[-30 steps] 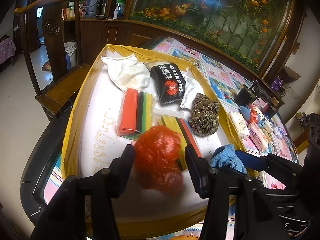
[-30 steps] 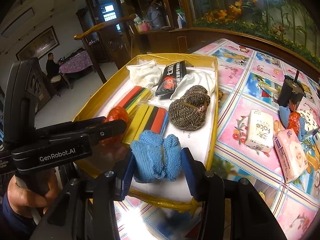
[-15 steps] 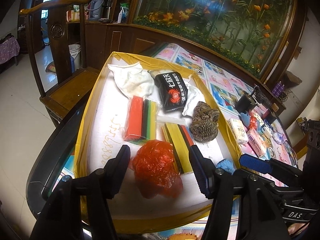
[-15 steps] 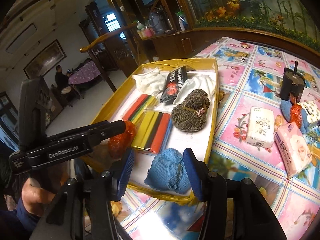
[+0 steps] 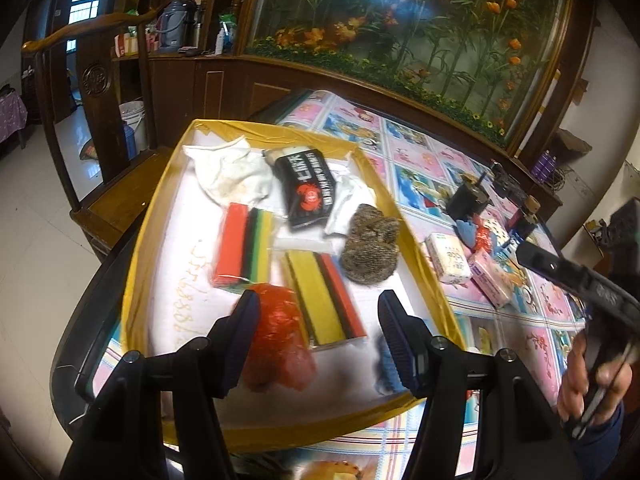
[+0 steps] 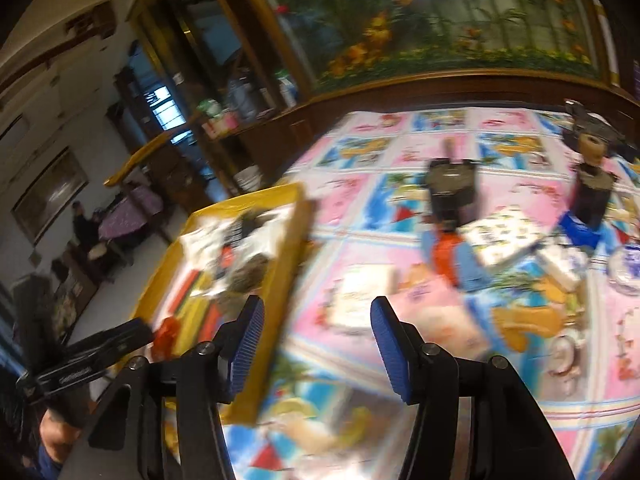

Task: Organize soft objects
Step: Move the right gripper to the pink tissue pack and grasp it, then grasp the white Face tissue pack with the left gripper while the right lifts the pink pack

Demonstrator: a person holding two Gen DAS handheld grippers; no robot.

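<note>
Left hand-held gripper point(image 5: 316, 334) apart, jaws just been opening, over near end of yellow-rimmed shallow tray point(image 5: 160, 216); crinkled red plastic bundle point(image 5: 276, 340) lying loose between them on tray's white liner, unpressed. Right hand-held gripper point(image 6: 316, 346) apart, jaws just been opening, nothing between; aimed past tray's right rim at pink-and-blue printed counter point(image 6: 400, 204). Blue terry cloth point(image 5: 386, 364) resting inside tray's near right corner, half hidden behind a finger.

Risks: snagging thin plastic while withdrawing; hitting tray rim during fast swing. Knitted brown pouch point(image 5: 370, 250) and striped sponges point(image 5: 244, 246) compressible, easily dragged.
</note>
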